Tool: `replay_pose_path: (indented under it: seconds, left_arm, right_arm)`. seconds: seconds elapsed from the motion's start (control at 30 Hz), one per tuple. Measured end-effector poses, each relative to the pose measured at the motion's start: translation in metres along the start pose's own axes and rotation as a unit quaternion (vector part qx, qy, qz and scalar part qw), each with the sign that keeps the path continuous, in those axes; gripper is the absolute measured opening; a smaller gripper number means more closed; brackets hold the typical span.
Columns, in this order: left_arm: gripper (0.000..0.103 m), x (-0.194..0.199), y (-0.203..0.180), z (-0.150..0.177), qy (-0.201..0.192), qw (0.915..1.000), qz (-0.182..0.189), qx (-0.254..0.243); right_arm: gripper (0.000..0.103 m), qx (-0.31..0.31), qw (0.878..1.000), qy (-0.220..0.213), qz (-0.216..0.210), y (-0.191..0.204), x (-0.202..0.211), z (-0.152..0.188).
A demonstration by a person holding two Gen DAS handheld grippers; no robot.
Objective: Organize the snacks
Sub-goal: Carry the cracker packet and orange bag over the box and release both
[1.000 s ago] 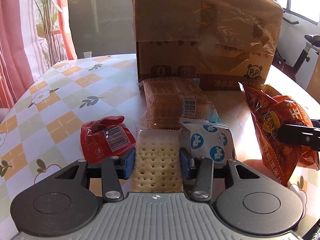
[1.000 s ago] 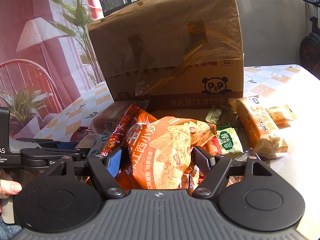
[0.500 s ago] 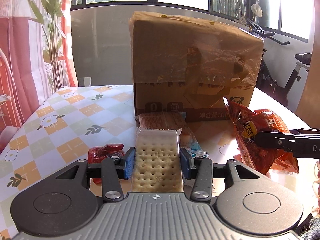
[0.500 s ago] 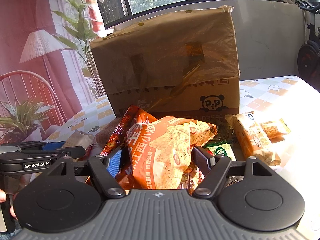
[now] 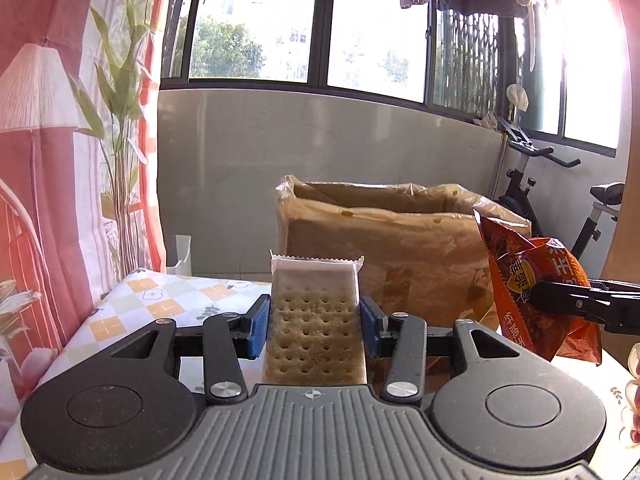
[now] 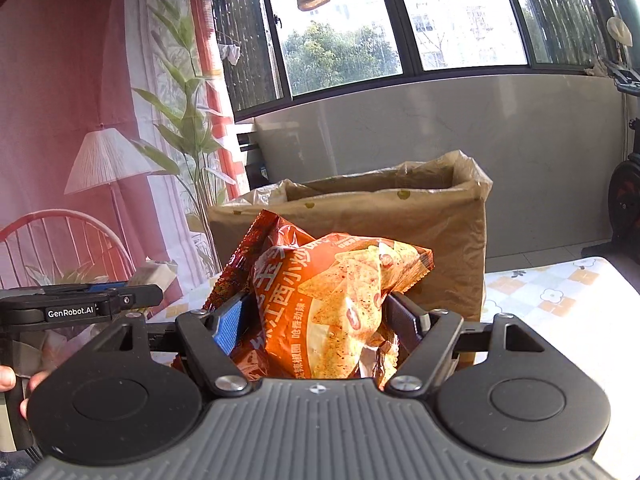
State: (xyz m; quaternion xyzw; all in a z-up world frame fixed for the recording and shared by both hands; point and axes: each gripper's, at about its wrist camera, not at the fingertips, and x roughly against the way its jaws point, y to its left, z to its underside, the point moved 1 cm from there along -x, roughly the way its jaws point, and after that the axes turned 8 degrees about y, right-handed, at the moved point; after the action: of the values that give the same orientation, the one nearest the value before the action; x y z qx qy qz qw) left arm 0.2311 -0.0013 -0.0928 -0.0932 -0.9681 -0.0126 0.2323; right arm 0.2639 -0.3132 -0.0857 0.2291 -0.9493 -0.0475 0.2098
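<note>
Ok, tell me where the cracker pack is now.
In the left wrist view, the cracker pack is clamped in the left gripper, raised before the box.

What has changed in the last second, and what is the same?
Both grippers rose from the table: the box's open top now shows. The left gripper keeps the cracker pack; the right gripper keeps the orange chip bag. Cardboard box unmoved.

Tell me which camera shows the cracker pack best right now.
Left wrist view: the cracker pack stands centred between the left tongs, clamped by both pads. The right wrist view shows only its pale end, beyond the left tongs at the frame's left.
</note>
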Motion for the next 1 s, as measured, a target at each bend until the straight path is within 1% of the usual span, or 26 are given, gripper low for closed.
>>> replay_pose_path:
  seconds: [0.1,0.17,0.27,0.43,0.57,0.63,0.7,0.8,0.87,0.9,0.93,0.97,1.0]
  left_arm:
    - [0.049,-0.001,-0.007,-0.027,-0.022,0.9997,0.002,-0.012]
    - [0.049,-0.005,-0.011,-0.045,-0.033,0.9993,0.011,-0.011]
    - [0.049,-0.018,-0.017,-0.070,-0.033,0.9992,0.023,-0.009]
    - [0.049,-0.053,-0.027,-0.103,-0.035,0.9991,0.017,-0.016]
    - [0.049,-0.093,-0.029,-0.124,-0.018,0.9997,0.012,-0.007]
    - [0.049,-0.109,-0.033,-0.131,-0.011,0.9998,0.006,-0.016]
    - [0.049,-0.127,-0.035,-0.136,-0.001,0.9996,0.000,-0.028]
    - [0.049,-0.151,-0.037,-0.141,0.015,0.9992,-0.005,-0.037]
    - [0.049,-0.160,-0.036,-0.140,0.024,0.9990,-0.010,-0.037]
    - [0.051,-0.164,-0.036,-0.140,0.025,0.9990,-0.012,-0.034]
    - [0.057,-0.167,-0.035,-0.140,0.027,0.9991,-0.012,-0.030]
    - [0.060,-0.169,-0.033,-0.139,0.028,0.9992,-0.011,-0.026]
    - [0.062,-0.168,-0.031,-0.139,0.027,0.9993,-0.010,-0.024]
  right_arm:
    - [0.076,0.014,1.000,-0.025,-0.007,0.000,0.004,-0.030]
    - [0.076,0.023,0.999,-0.035,-0.008,-0.002,0.002,-0.047]
    - [0.076,0.042,0.998,-0.045,-0.001,-0.008,-0.011,-0.078]
    - [0.076,0.077,0.995,-0.052,0.038,-0.022,-0.045,-0.116]
    - [0.076,0.126,0.988,-0.030,0.090,-0.035,-0.084,-0.135]
    - [0.076,0.147,0.982,-0.016,0.115,-0.041,-0.103,-0.140]
    - [0.076,0.165,0.978,0.007,0.131,-0.046,-0.123,-0.143]
    - [0.077,0.187,0.972,0.038,0.139,-0.051,-0.150,-0.143]
    - [0.078,0.188,0.970,0.055,0.147,-0.054,-0.163,-0.140]
    - [0.080,0.183,0.970,0.063,0.149,-0.055,-0.168,-0.139]
    - [0.081,0.177,0.971,0.070,0.145,-0.056,-0.173,-0.139]
    - [0.081,0.171,0.972,0.074,0.140,-0.057,-0.176,-0.139]
    - [0.084,0.161,0.975,0.076,0.132,-0.059,-0.177,-0.139]
